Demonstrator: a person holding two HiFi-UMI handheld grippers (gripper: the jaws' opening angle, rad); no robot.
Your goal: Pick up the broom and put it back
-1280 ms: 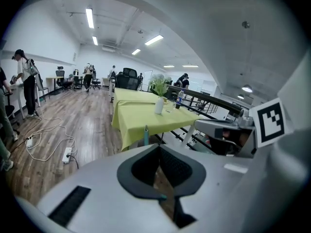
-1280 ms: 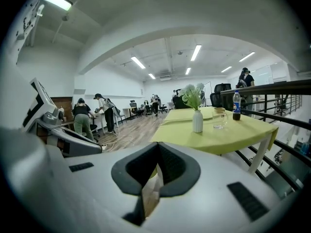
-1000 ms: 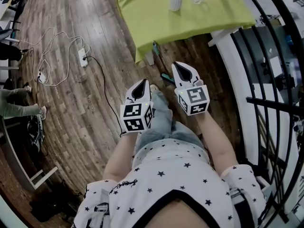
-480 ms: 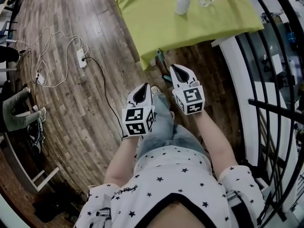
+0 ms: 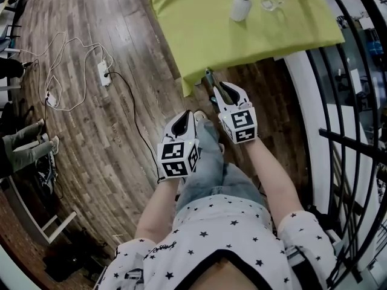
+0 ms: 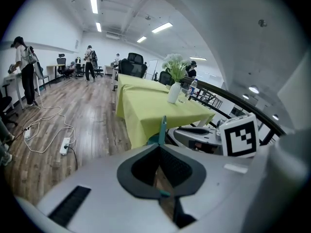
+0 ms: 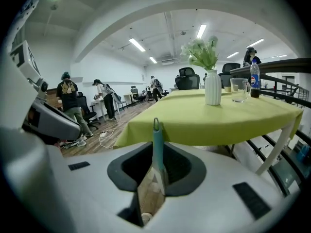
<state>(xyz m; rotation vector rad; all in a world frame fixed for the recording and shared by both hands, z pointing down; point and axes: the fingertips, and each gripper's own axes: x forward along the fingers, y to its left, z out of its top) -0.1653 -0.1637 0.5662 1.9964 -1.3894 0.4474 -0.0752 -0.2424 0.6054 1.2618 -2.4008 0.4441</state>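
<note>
1. While my left gripper (image 5: 183,117) is pressing its two jaws together, the two jaws of my right gripper (image 5: 224,89) have just been opening.
2. One broom handle (image 7: 157,144) is standing in their gap, ungripped, beside one table (image 5: 193,35).

Left claw (image 5: 183,115) shut, right claw (image 5: 220,87) parting

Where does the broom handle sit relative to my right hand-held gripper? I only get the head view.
Observer: In the right gripper view the handle stands upright, in line with the gap of the right hand-held gripper.
Operator: Am I gripping it?
Observer: No: the jaws have just been opening, and the pads don't press on it.
Operator: Anything at its top?
Observer: A small hanging loop.
</note>
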